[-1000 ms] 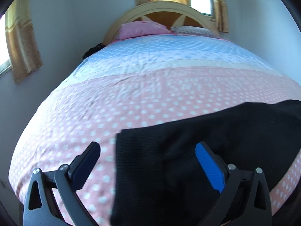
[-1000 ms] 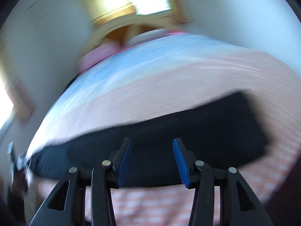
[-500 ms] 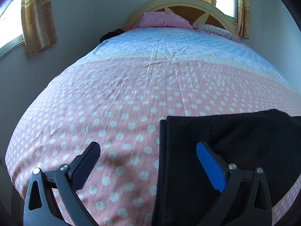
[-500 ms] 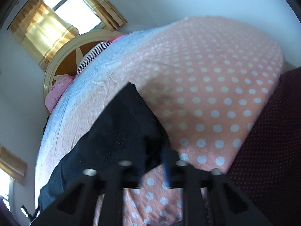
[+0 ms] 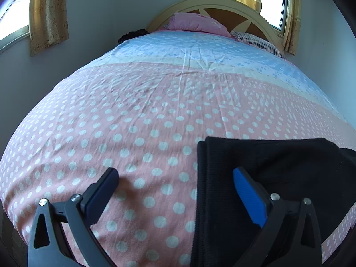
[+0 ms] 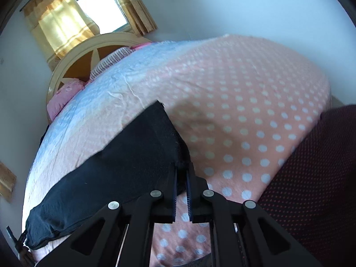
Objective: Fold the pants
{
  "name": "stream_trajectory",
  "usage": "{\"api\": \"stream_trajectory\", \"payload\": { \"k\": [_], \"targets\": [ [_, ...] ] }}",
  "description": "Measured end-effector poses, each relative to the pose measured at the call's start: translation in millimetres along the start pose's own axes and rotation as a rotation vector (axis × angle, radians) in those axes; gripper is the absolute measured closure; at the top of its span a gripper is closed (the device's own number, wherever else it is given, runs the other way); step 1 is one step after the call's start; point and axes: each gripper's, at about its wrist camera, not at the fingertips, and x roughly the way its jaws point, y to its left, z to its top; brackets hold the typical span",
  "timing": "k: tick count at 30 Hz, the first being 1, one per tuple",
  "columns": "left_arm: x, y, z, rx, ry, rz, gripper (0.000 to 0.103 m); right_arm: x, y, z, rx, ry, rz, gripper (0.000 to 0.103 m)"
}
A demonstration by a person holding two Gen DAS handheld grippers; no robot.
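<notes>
A home bedroom: bed (image 5: 155,115), pillow (image 5: 195,23), arched headboard (image 5: 222,2), curtained window (image 6: 98,4)

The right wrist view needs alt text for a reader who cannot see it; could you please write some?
The right gripper is shut on a corner of the black pants, which lie stretched across a bed with a pink, white-dotted cover. Behind are a rounded headboard, a pink pillow and a curtained window.

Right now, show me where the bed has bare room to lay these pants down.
Free: the pink dotted bedspread left of the black pants and beyond them up to the blue band; also right of the pants' end, toward the bed's edge. Crowded: the near right strip under the pants, and the pillows by the headboard.
</notes>
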Motion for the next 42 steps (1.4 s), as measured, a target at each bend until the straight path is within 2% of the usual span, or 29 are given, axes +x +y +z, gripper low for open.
{"api": "stream_trajectory", "payload": {
  "k": [3, 8, 9, 10, 11, 12, 14, 17, 20, 21, 23, 25, 28, 30, 32, 35, 36, 38, 39, 40, 42],
  "targets": [
    [-0.6, -1.3, -0.6, 0.005, -0.004, 0.008, 0.000, -9.8, 1.8, -1.0, -0.014, -0.006, 0.003, 0.096],
    [0.0, -1.0, 0.4, 0.004, -0.001, 0.004, 0.000, 13.3, -14.6, -8.3, -0.014, 0.067, -0.008, 0.095],
    [-0.1, -0.7, 0.4, 0.003, -0.002, 0.003, 0.000, 12.7, -16.5, -6.2, 0.004, 0.064, 0.003, 0.086],
    [-1.1, -1.3, 0.3, 0.006, -0.008, 0.007, 0.000, 8.4, -15.0, -3.2, -0.007, 0.045, -0.028, 0.075],
    [-2.2, -2.4, 0.1, 0.009, -0.013, 0.014, 0.000, 3.8, -13.5, -1.8, -0.023, 0.020, -0.065, 0.056],
    [-5.3, -5.4, 0.6, 0.021, -0.024, 0.030, 0.000, -5.0, -11.2, 0.3, -0.036, -0.022, -0.122, 0.053],
    [-14.6, -11.4, 3.7, 0.044, -0.063, 0.073, 0.000, -14.7, -5.7, 2.5, -0.036, -0.043, -0.135, 0.053],
    [-37.7, -24.5, 15.9, 0.047, -0.147, 0.089, 0.000, -25.5, 19.1, 5.3, -0.076, -0.070, -0.077, 0.053],
    [-58.8, -50.4, 25.9, 0.092, -0.223, 0.060, 0.000, -17.8, 60.7, 8.9, -0.153, -0.060, 0.071, 0.053],
    [-61.3, -57.7, 27.0, 0.105, -0.226, 0.042, 0.000, -9.0, 74.3, 10.5, -0.160, -0.037, 0.164, 0.053],
    [-59.3, -77.3, 25.5, 0.134, -0.198, -0.024, 0.000, 9.7, 86.5, 13.3, -0.139, -0.013, 0.261, 0.053],
    [-50.4, -91.5, 18.9, 0.145, -0.161, -0.072, 0.000, 31.7, 91.4, 13.1, -0.113, 0.027, 0.248, 0.053],
    [-30.3, -109.1, 3.8, 0.199, -0.100, -0.078, 0.000, 66.0, 92.3, -3.5, -0.122, 0.187, 0.195, 0.052],
    [-14.7, -115.7, -6.9, 0.233, -0.048, -0.066, 0.000, 57.5, 98.5, -9.6, -0.197, 0.166, 0.158, 0.053],
    [-6.2, -117.6, -12.0, 0.237, -0.015, -0.064, 0.000, 42.4, 104.2, -10.6, -0.207, 0.156, 0.110, 0.053],
    [-11.2, -116.5, -8.6, 0.227, -0.032, -0.071, 0.000, 13.7, 122.8, -19.8, -0.273, 0.077, 0.173, 0.052],
    [-12.2, -115.9, -9.0, 0.227, -0.031, -0.063, 0.000, 9.5, 132.2, -26.9, -0.299, 0.080, 0.214, 0.052],
    [-10.2, -111.9, -11.7, 0.225, -0.015, -0.051, 0.000, 15.1, 153.5, -45.1, -0.357, 0.151, 0.298, 0.052],
    [-11.1, -110.9, -12.9, 0.224, -0.018, -0.054, 0.000, 26.5, 162.1, -59.0, -0.386, 0.218, 0.309, 0.051],
    [-11.9, -111.6, -12.7, 0.229, -0.016, -0.052, 0.000, 41.0, 168.5, -75.3, -0.424, 0.285, 0.277, 0.051],
    [-10.5, -113.6, -12.5, 0.236, -0.012, -0.047, 0.000, 31.4, 179.5, -88.2, -0.533, 0.206, 0.224, 0.049]
  ]
}}
